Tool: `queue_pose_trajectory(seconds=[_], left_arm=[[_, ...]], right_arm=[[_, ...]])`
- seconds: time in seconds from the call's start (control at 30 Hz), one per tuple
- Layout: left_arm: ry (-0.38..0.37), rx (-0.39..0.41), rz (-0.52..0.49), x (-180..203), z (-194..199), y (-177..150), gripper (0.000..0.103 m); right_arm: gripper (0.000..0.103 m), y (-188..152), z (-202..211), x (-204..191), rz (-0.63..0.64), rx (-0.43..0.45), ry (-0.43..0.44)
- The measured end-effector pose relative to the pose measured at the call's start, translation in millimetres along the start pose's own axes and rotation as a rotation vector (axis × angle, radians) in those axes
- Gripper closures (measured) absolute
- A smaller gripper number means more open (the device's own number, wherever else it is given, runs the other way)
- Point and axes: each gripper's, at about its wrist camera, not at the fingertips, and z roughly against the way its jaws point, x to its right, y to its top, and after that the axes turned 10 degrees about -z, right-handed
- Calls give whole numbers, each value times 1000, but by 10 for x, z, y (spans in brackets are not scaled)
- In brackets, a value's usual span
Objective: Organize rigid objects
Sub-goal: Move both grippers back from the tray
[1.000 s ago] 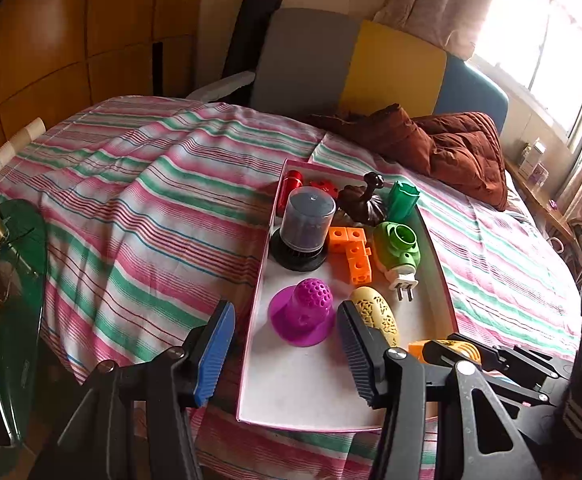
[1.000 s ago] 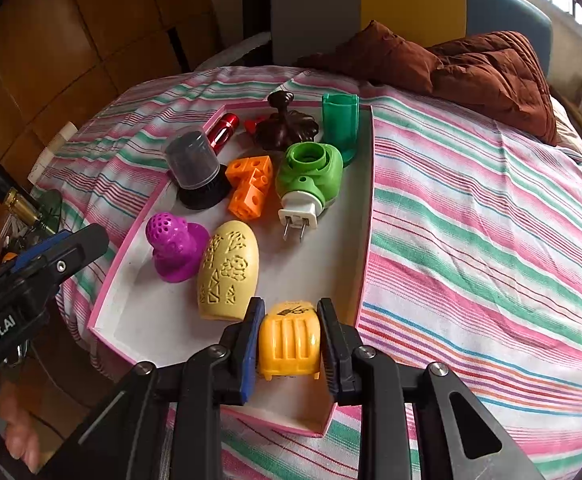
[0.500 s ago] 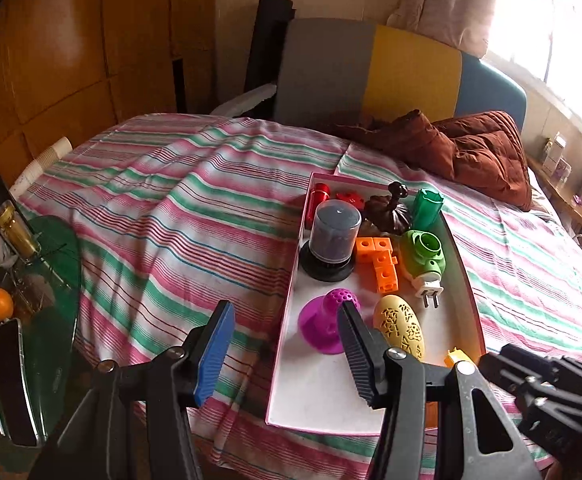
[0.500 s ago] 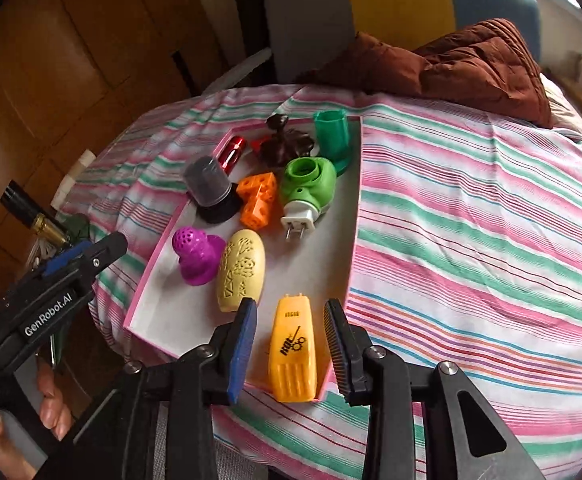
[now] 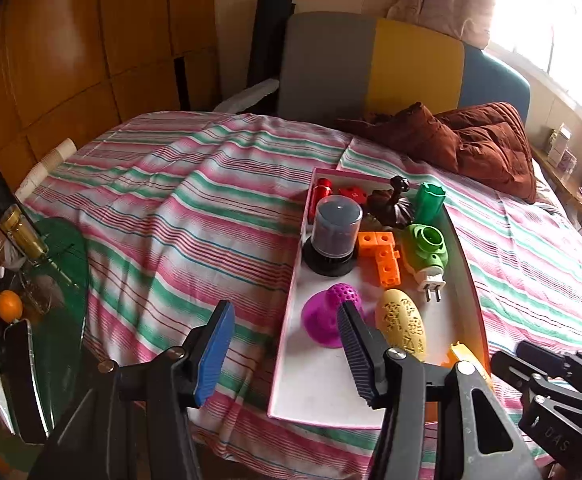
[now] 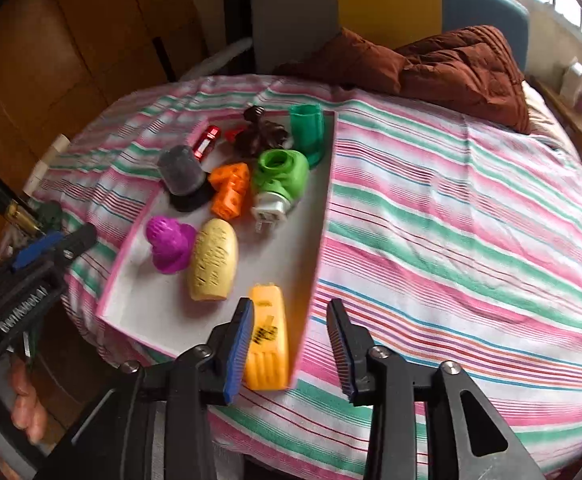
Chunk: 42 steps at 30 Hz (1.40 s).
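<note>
Now the orange-yellow gadget (image 6: 267,336) lies flat in the near right corner of the white tray (image 6: 291,236), hard against the tray's right wall, long axis running away from the camera toward the green plug-in (image 6: 281,178). The right gripper (image 6: 291,340) hangs just above and slightly right of it; the left blue pad overlaps its edge in view, but the pads do not press it, so it is released. The jaws have just been opening. The right hand is clearly nearer; the left gripper (image 5: 285,346) hovers open and empty at the tray's left rim, near the purple perforated cone (image 5: 333,316). A second ago the gadget was clamped between the right pads; since then they have spread and backed off, and the left view has swung so the tray sits further right.
</note>
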Motion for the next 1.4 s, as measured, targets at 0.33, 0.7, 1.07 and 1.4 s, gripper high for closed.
queue_pose_trajectory(seconds=[0.33, 0.7, 1.07, 1.4], left_arm=[[-21, -28, 7, -43, -86, -37, 49], [-3, -20, -40, 52, -52, -59, 49], [9, -3, -65, 108, 46, -37, 49], [30, 39, -60, 101, 169, 13, 49]], right_arm=[[61, -250, -104, 82, 86, -143, -67], [60, 7, -122, -125, 82, -74, -37], [52, 106, 8, -328, 45, 14, -15], [48, 173, 134, -428, 35, 132, -52]])
